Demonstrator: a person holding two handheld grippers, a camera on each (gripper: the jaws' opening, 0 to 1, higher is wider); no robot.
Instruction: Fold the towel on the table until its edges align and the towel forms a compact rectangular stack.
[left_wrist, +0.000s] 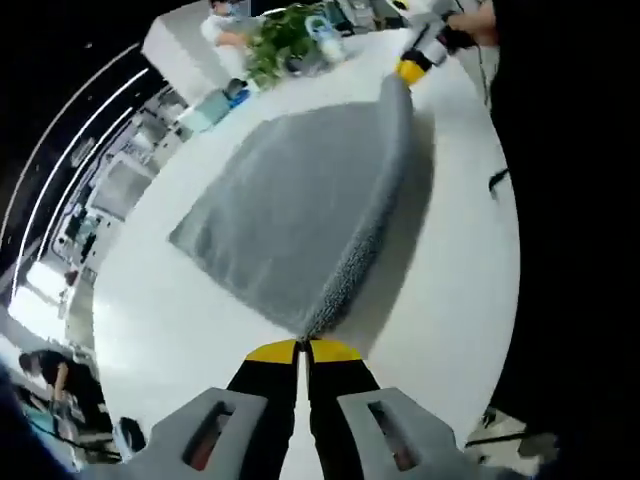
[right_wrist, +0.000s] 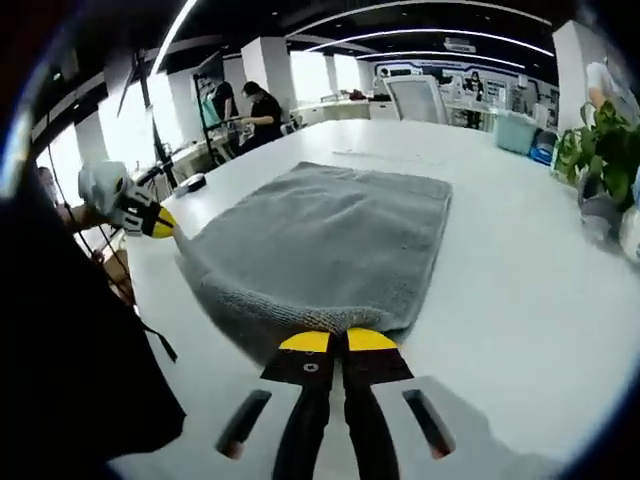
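Note:
A grey towel (left_wrist: 300, 210) lies on the white table (left_wrist: 180, 330), with one long edge lifted off the surface. My left gripper (left_wrist: 303, 349) is shut on one corner of that raised edge. At the far end of the same edge, my right gripper (left_wrist: 410, 72) comes into the left gripper view, pinching the other corner. In the right gripper view the towel (right_wrist: 320, 240) spreads away from me and my right gripper (right_wrist: 338, 341) is shut on its near corner. The left gripper (right_wrist: 160, 222) holds the corner at the left of that view.
A potted green plant (right_wrist: 600, 150) and small bottles (left_wrist: 325, 38) stand near the table's far side. A blue bin (right_wrist: 515, 130) sits beyond it. People work at benches (right_wrist: 250, 110) in the background. My dark sleeve (right_wrist: 70, 330) covers the left side.

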